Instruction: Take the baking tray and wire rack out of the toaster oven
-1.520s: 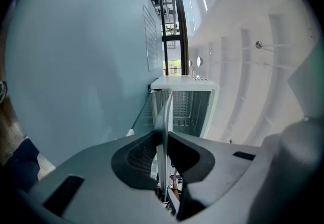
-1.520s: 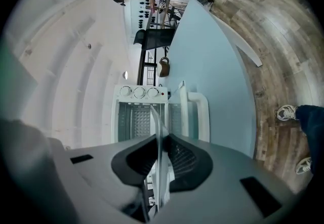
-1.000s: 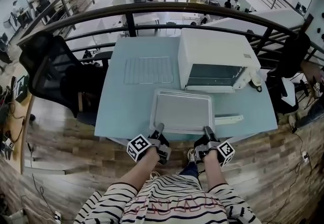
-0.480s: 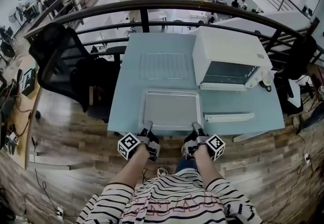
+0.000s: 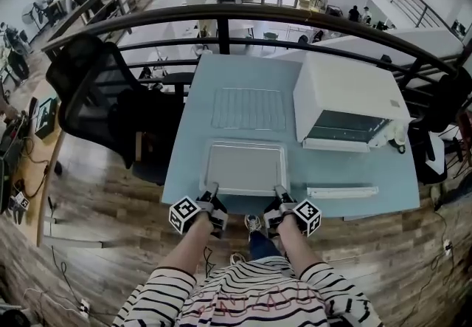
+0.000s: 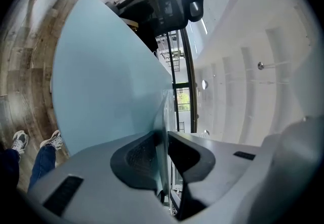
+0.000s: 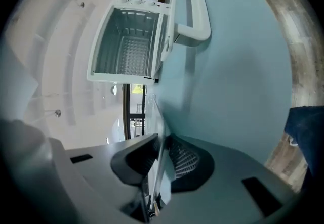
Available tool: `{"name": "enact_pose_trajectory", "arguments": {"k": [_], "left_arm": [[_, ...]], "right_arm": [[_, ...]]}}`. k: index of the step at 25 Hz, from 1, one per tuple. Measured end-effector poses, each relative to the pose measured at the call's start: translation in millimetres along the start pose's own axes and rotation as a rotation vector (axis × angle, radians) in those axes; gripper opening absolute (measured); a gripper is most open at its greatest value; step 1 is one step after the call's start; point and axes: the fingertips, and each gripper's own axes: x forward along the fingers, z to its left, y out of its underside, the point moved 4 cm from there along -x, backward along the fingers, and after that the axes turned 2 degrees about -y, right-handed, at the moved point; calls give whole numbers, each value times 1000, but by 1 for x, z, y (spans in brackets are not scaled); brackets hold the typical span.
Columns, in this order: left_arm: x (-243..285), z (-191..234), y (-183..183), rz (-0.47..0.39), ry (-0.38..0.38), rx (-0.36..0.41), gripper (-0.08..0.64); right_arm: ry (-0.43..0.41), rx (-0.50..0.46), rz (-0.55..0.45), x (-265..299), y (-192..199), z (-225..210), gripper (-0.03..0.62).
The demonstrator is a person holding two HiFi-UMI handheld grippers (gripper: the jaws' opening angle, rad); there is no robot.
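Baking tray (image 5: 245, 167) at the front of the table (image 5: 221, 74)
The left gripper (image 5: 212, 190) and the right gripper (image 5: 279, 190) each pinch its near edge, near the open toaster oven (image 5: 350, 93).

Tray (image 5: 245, 167): bare metal, smooth, dull satin sheen. Rack (image 5: 248, 108) at tray's 12 o'clock: thin bright wire. Oven (image 5: 346, 93) at 2 o'clock: white smooth shell, slight gloss; cavity in right gripper view is bare grey metal. Door handle (image 7: 197, 5): white glossy plastic. Tabletop (image 5: 193, 148): pale blue, matt, smooth. Left gripper (image 6: 163, 142), right gripper (image 7: 161, 147): grey matt plastic bodies, black ribbed pads (image 7: 183, 160). Floor (image 5: 88, 244): wood planks, grain visible. Chair (image 5: 88, 89) at 10 o'clock: black mesh. Sleeves (image 5: 166, 296): striped knit cloth.
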Motion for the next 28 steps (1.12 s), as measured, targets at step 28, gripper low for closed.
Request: {"name": "enact_pose_trajectory", "arguments": {"k": [28], "left_arm": [[79,-19,-39,222,-223,294,210]], "right_arm": [[265,-425,231,80,-15,19,139]]}}
